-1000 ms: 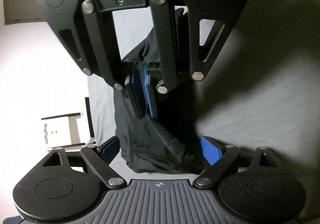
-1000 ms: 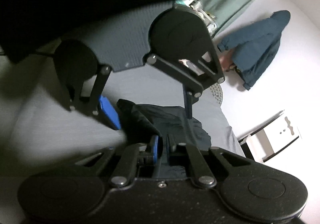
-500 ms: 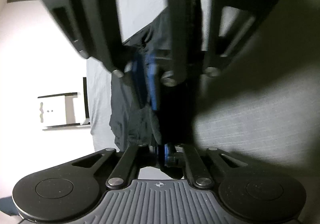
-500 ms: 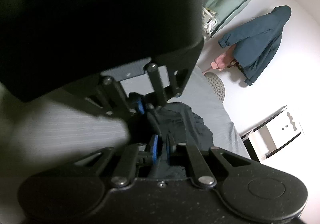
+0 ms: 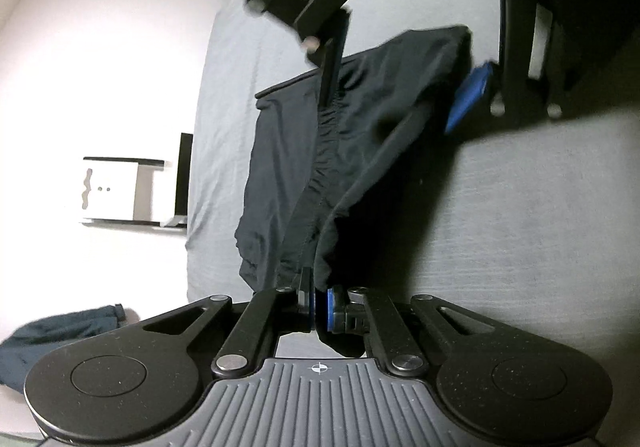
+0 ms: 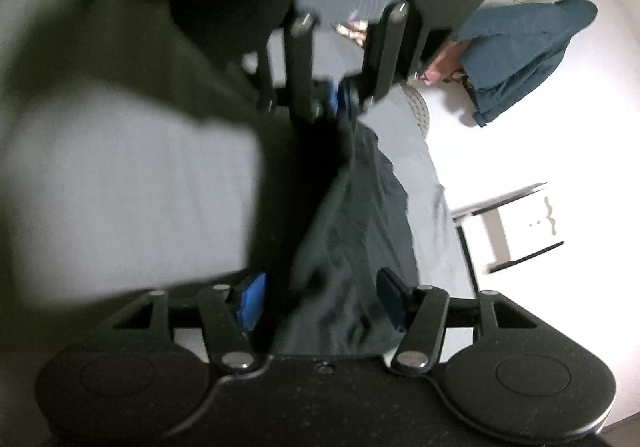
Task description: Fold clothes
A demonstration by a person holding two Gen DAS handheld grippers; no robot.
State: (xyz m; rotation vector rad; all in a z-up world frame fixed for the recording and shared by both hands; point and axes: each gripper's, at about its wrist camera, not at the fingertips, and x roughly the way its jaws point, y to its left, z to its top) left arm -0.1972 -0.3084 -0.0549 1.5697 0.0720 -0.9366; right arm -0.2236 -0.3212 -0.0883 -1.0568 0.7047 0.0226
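Note:
A dark, thin garment (image 5: 288,151) with a gathered elastic band lies on the grey bed sheet (image 5: 520,207). One end of it is pinched in my left gripper (image 5: 318,307), which is shut on the cloth. My right gripper (image 5: 400,79) stands open at the garment's far end, its blue pad (image 5: 468,95) clear of the cloth. In the right wrist view the garment (image 6: 360,231) runs loose between the spread fingers of the right gripper (image 6: 320,303). Beyond it the left gripper (image 6: 340,99) stays shut on the cloth, above the sheet (image 6: 120,187).
A white bedside stand (image 5: 116,191) (image 6: 516,231) sits by the bed's edge. A blue-green garment (image 5: 52,339) lies crumpled on the floor. A blue jacket (image 6: 520,55) hangs on the white wall. The grey sheet stretches wide beside the garment.
My left gripper went from open to shut on the garment. My right gripper, shut on the cloth before, has opened. The grippers have drawn apart and the garment is now stretched out.

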